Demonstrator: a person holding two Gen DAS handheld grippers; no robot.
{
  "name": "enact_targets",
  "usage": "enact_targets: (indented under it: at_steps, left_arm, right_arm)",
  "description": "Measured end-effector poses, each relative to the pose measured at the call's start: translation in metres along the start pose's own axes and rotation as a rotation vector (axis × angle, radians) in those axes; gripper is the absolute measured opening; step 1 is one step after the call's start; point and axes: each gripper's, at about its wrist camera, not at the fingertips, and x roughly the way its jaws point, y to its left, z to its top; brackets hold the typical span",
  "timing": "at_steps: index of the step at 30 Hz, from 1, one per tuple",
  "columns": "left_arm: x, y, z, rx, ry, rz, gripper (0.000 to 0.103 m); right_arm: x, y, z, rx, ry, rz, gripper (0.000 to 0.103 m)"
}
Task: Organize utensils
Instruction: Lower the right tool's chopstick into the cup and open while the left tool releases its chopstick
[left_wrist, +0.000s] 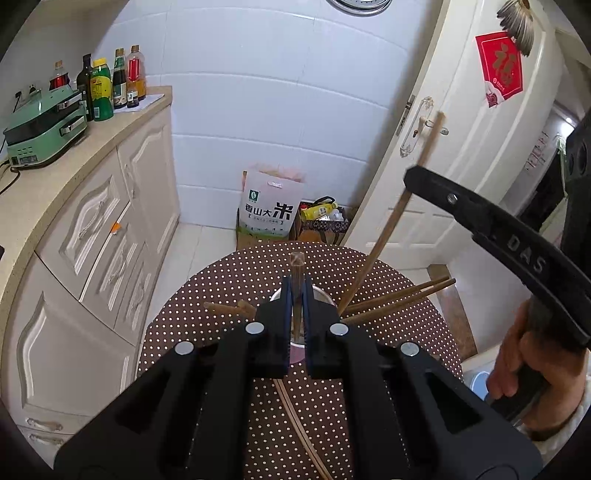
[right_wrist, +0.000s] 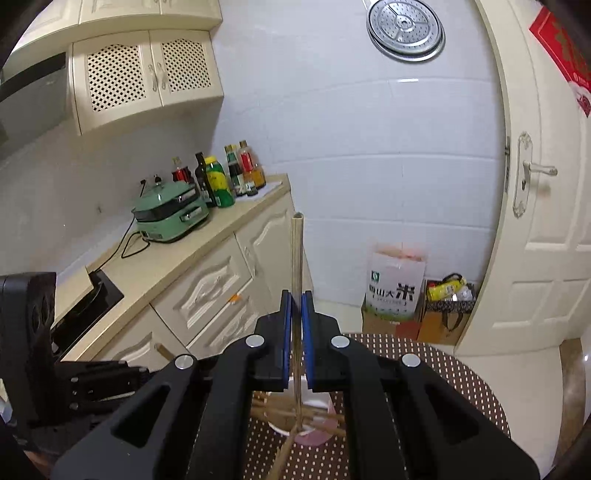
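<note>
My left gripper is shut on a dark wooden chopstick that stands upright over a metal cup on the dotted table. My right gripper is shut on a pale chopstick, held upright above the pink-based cup. In the left wrist view the right gripper's finger grips that pale chopstick, which slants down toward the cup. Several more chopsticks stick out of the cup and lean right; others lean left.
The round table has a brown polka-dot cloth. A counter on the left bears a green cooker and bottles. A rice bag and a box stand on the floor by the white door.
</note>
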Motion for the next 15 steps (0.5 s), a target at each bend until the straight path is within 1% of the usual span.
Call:
enact_targets:
  at_steps: [8, 15]
  left_arm:
    - [0.007, -0.001, -0.008, 0.004, 0.029, 0.001, 0.006]
    - [0.01, 0.0, -0.01, -0.002, 0.038, 0.003, 0.006]
  right_arm:
    - [-0.008, -0.006, -0.023, 0.026, 0.063, 0.002, 0.004]
    - [-0.009, 0.0, -0.049, 0.022, 0.109, 0.003, 0.005]
